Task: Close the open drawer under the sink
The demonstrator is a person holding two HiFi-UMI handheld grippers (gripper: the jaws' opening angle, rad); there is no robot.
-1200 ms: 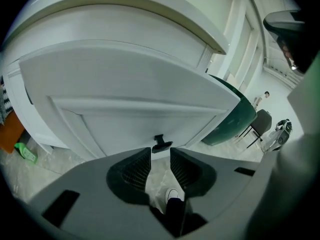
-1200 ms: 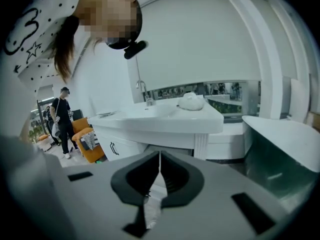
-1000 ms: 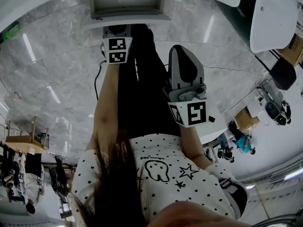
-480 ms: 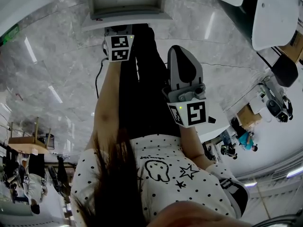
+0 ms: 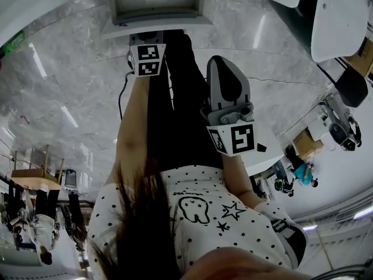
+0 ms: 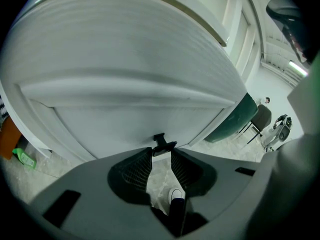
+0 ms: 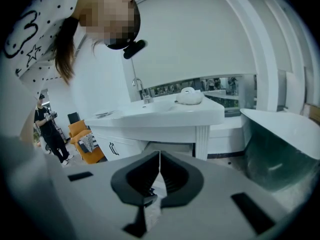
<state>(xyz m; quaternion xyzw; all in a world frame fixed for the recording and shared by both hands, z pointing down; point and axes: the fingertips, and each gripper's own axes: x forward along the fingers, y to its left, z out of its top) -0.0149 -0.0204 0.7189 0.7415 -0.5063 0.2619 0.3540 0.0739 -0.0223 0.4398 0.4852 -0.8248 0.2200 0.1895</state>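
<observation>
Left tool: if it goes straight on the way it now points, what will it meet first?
Probably the small black handle on the white drawer front, just beyond the left tool's open tips; depth is unclear.

1. The marker cube [image 5: 148,59] on the left claw [image 6: 161,153] sits a touch further right and higher in the head view than a second ago. Nearly all of that shift came in the first half second.
2. At the lower left, a dark shape [image 5: 70,179] beside the wooden table [image 5: 28,172] has slid right, away from it. What it is cannot be told.
3. The person in pale trousers [image 5: 39,223] below that table has shifted slightly right.
4. The black chair [image 5: 352,85] at the right edge now shows slightly higher.
</observation>
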